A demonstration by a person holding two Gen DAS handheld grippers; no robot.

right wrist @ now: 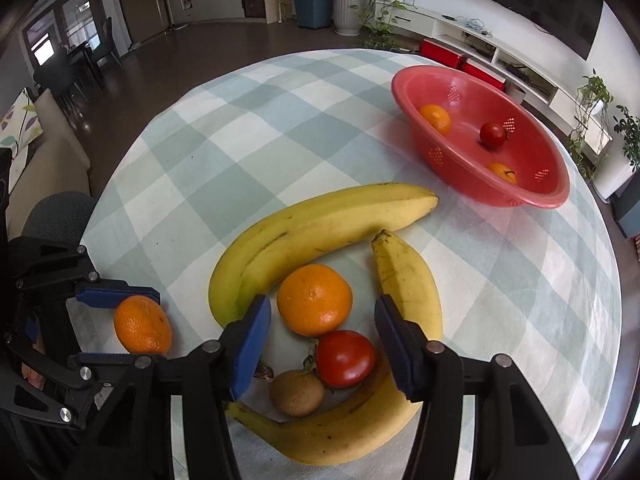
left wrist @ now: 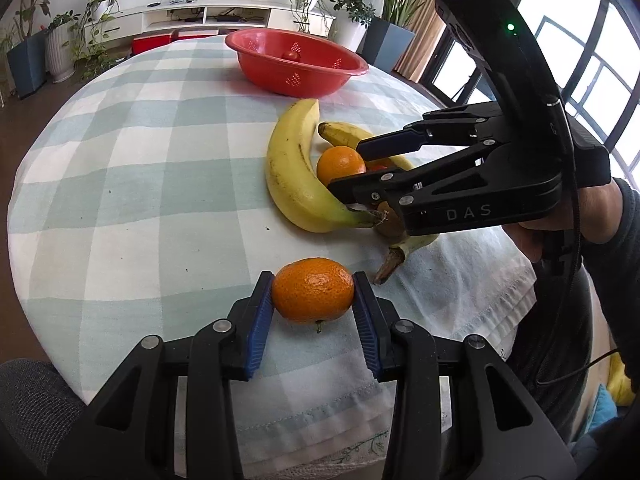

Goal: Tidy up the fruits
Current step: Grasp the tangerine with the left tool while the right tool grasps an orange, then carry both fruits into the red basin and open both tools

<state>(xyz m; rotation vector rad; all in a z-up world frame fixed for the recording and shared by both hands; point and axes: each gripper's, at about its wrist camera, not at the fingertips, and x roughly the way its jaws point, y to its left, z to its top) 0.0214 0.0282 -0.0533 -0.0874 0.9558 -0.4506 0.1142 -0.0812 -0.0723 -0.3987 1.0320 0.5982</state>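
Note:
My left gripper is shut on an orange at the near table edge; both pads touch its sides. The same orange shows in the right wrist view. My right gripper is open above a cluster of fruit: a second orange, a red tomato and a brown kiwi, ringed by two bananas. In the left wrist view the right gripper hovers by that orange. A red colander bowl holds two oranges and a tomato.
The table wears a green and white checked cloth. The bowl stands at the far side. An office chair back is at the near left. A TV cabinet and potted plants stand beyond the table.

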